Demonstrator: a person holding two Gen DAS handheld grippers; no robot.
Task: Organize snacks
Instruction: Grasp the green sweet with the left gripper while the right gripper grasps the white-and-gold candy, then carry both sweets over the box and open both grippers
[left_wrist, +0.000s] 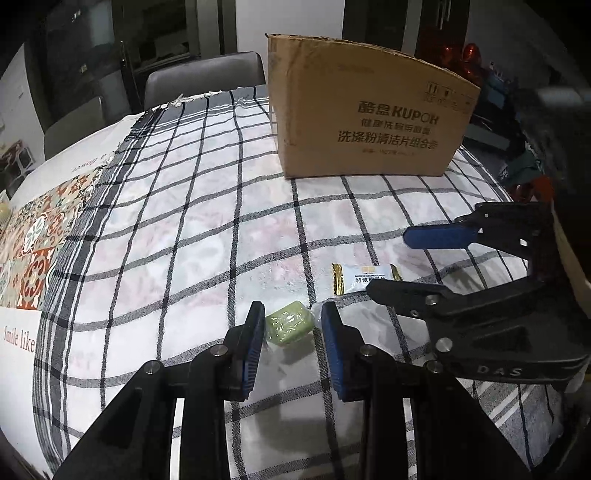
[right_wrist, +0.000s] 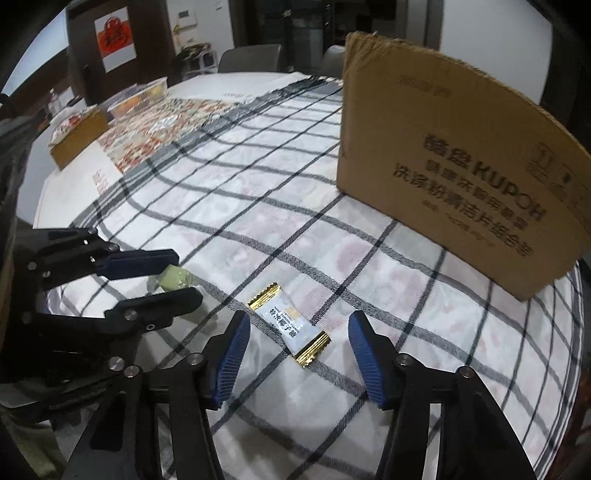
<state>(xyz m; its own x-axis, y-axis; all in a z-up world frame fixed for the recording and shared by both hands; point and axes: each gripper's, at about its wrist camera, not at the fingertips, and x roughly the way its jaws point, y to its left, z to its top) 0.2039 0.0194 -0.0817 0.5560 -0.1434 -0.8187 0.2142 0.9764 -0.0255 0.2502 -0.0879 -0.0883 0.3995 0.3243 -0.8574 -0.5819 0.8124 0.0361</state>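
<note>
In the left wrist view, the left hand-held gripper (left_wrist: 293, 345) pinches a small green sweet (left_wrist: 289, 328), light and slippery in clear wrap, just above the counter (left_wrist: 184, 240). In the right wrist view, the right hand-held gripper (right_wrist: 297, 360) stands half open astride a flat white sachet (right_wrist: 289, 325) lying before the box (right_wrist: 461, 177), untouched; thin and crinkly, best nipped across its middle.

You see a green wrapped candy (left_wrist: 289, 327) lifted off the desk; a white, gold-edged sachet (right_wrist: 289, 324) lies flat nearby.

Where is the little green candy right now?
The green candy sits between the left gripper pads, low in the left wrist view, over the checked cloth, beside the white-and-gold candy.
</note>
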